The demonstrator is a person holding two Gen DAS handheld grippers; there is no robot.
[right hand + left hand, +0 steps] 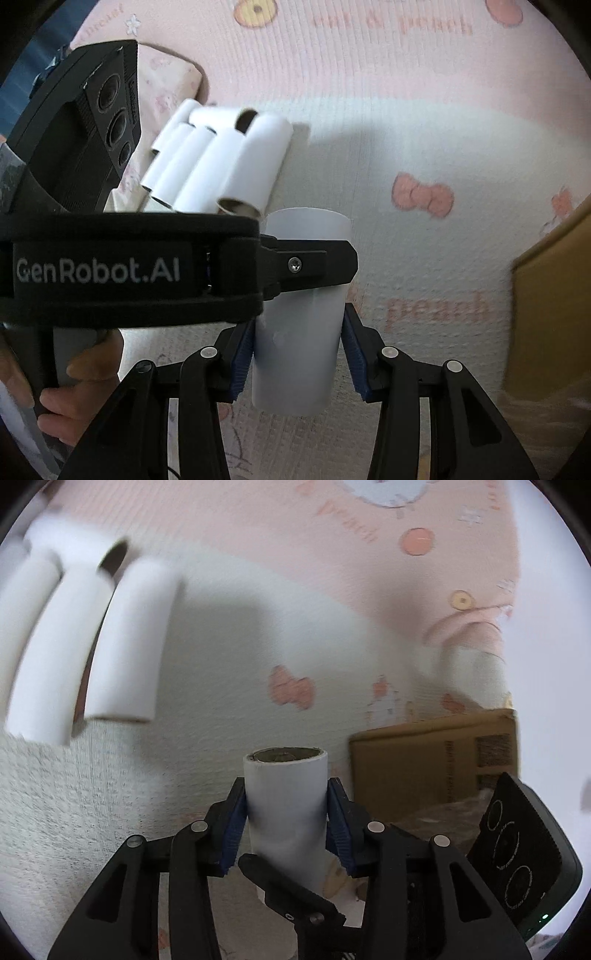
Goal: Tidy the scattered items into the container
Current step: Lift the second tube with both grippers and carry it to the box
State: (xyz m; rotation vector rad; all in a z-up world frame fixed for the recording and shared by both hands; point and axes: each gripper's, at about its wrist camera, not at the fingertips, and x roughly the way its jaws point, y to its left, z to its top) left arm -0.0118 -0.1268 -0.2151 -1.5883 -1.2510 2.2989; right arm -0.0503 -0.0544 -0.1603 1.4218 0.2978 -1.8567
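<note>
My left gripper (286,812) is shut on a white cardboard tube (286,805) and holds it upright above the pink and white blanket. The same tube shows in the right wrist view (299,332), between the blue pads (352,354) of my right gripper (297,358); the left pad touches it, the right pad stands slightly off. The left gripper crosses that view (306,264), clamped across the tube. A pile of several white tubes (74,635) lies at the left, also seen in the right wrist view (221,162).
A brown cardboard box (436,760) stands at the right, seen also at the right edge of the right wrist view (550,295). The right gripper's black body (517,849) is beside it. A printed blanket (406,110) covers the surface. A hand (74,380) grips the left handle.
</note>
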